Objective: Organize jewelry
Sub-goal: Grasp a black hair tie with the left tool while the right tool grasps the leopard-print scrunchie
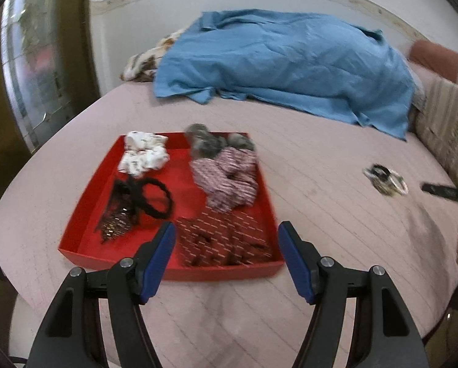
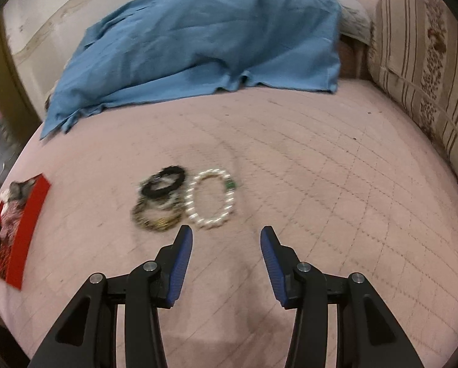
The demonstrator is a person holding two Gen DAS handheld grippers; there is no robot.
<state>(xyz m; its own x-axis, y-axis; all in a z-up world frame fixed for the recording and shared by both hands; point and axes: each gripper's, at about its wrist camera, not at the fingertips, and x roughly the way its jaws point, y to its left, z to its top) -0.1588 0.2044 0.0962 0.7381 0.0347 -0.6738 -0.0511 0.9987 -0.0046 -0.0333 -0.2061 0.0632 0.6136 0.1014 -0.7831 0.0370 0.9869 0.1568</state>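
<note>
A red tray (image 1: 91,184) sits on the pink bed and holds a white scrunchie (image 1: 143,155), a black hair band (image 1: 155,196), a grey scrunchie (image 1: 207,142), a red striped scrunchie (image 1: 229,178) and a dark red patterned piece (image 1: 223,239). My left gripper (image 1: 226,233) is open and empty over the tray's near edge. A pearl bracelet (image 2: 210,199), a black band (image 2: 164,181) and a gold-black bangle (image 2: 155,214) lie together on the bed. My right gripper (image 2: 226,236) is open and empty just short of them. The tray's edge (image 2: 29,208) shows at the left.
A blue sheet (image 1: 284,58) is heaped at the back of the bed (image 2: 321,168). A striped floral cushion (image 2: 422,61) lies along the right side. The bracelet pile (image 1: 385,179) and the right gripper's dark tip (image 1: 440,191) show at the right.
</note>
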